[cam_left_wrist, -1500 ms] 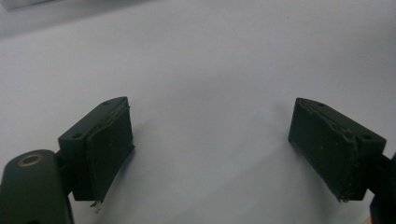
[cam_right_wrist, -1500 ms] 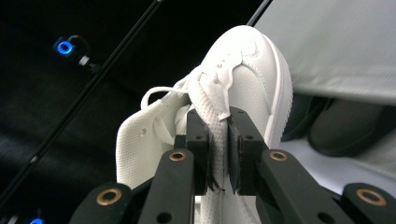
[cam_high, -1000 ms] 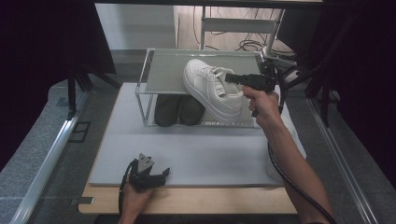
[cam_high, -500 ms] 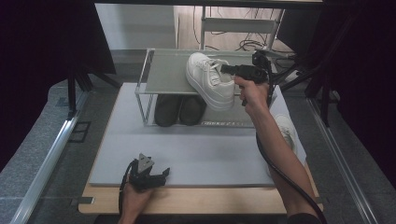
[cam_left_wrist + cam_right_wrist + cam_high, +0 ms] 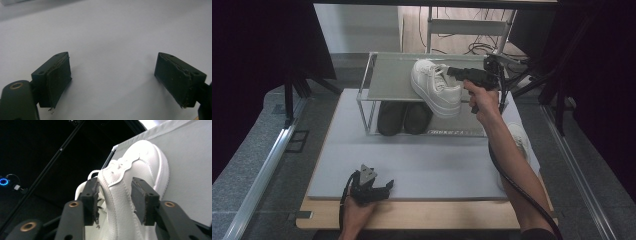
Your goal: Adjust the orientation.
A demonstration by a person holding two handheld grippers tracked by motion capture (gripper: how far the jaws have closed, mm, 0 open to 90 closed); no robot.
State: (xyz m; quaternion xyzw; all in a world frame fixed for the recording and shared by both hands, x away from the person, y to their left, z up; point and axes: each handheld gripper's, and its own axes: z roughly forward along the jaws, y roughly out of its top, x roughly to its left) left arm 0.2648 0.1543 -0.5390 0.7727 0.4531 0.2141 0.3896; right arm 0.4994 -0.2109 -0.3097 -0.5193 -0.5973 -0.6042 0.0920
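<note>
Your tabletop (image 5: 427, 210) carries a grey mat (image 5: 422, 165), and at its far end stands a wire shoe rack (image 5: 392, 80) with a dark pair of shoes (image 5: 404, 117) on the lower level. The white sneaker (image 5: 435, 86) lies on the rack's top shelf, its heel end past the front edge. Your right gripper (image 5: 452, 71) reaches it from the right; its jaws have just been opening and stand loosely either side of the sneaker's side wall. Your left gripper (image 5: 384, 187) rests on the mat's near edge, jaws spread wide, holding nothing.
</note>
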